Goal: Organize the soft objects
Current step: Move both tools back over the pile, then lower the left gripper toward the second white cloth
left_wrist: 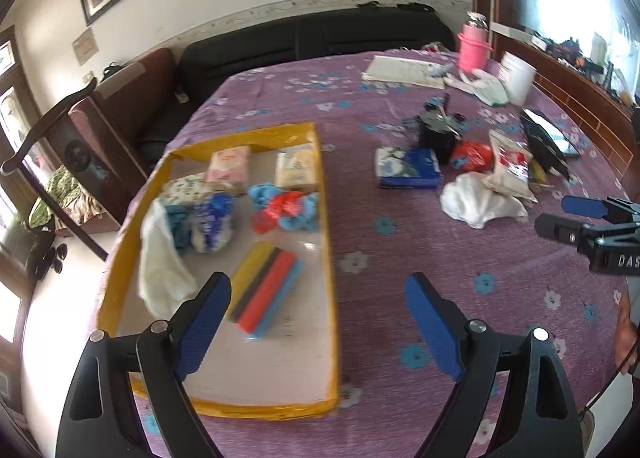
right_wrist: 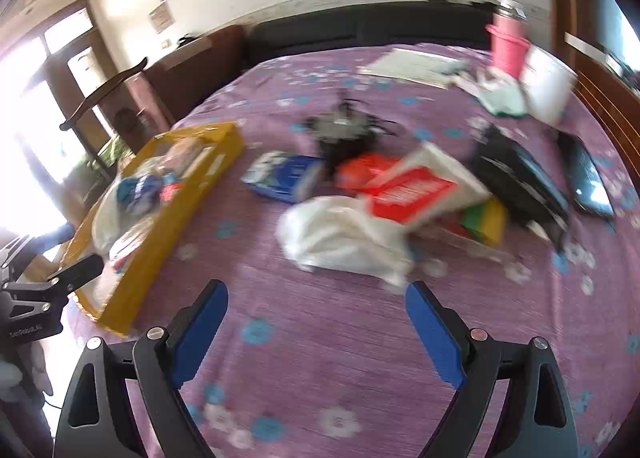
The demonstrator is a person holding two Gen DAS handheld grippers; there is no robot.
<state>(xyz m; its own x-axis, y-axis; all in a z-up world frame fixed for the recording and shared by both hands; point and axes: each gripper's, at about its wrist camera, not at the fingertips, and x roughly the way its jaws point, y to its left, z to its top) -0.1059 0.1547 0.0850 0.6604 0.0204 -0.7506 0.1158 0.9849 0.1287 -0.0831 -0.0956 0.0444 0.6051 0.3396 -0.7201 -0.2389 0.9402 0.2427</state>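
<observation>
While splayed, both tools (left_wrist: 318,322) (right_wrist: 316,328) above crumpled white cloth (right_wrist: 340,236).

right gripper body (left_wrist: 618,258): white letters "DAS", cut off by the frame edge
left gripper body (right_wrist: 24,332): a short line of small white print, too blurred to read
red-and-white packet (right_wrist: 416,188): white lettering on the red panel, smeared and not legible
blue-and-white tissue pack (left_wrist: 408,167): printed design only, no words legible
</observation>
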